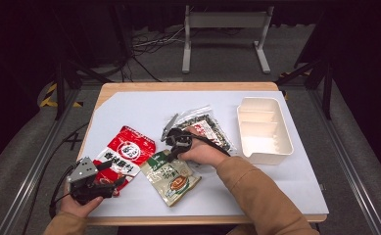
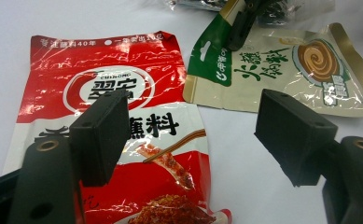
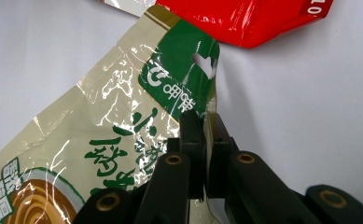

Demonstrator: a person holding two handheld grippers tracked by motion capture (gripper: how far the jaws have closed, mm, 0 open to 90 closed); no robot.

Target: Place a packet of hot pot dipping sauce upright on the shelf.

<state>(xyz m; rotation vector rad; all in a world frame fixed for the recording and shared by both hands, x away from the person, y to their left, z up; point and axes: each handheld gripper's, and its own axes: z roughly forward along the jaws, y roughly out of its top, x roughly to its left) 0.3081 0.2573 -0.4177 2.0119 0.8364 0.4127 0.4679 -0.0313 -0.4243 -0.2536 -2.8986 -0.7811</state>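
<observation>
A beige and green packet (image 1: 173, 178) lies on the white table near the front middle. My right gripper (image 1: 169, 152) comes down onto its green top edge and is shut on that edge; in the right gripper view the jaws (image 3: 206, 119) pinch the packet (image 3: 123, 135) by its side seam. To its left lies a red packet (image 1: 127, 149). My left gripper (image 1: 110, 174) hovers low over the red packet's near end, open, with nothing between its fingers (image 2: 193, 126). The left gripper view shows the red packet (image 2: 109, 70) and, beyond it, the beige packet (image 2: 282, 70).
A clear bag of dark contents (image 1: 205, 125) lies behind the right hand. A white divided tray (image 1: 264, 129) stands at the right of the table (image 1: 144, 107). A corner of the red packet (image 3: 244, 18) shows past the beige one.
</observation>
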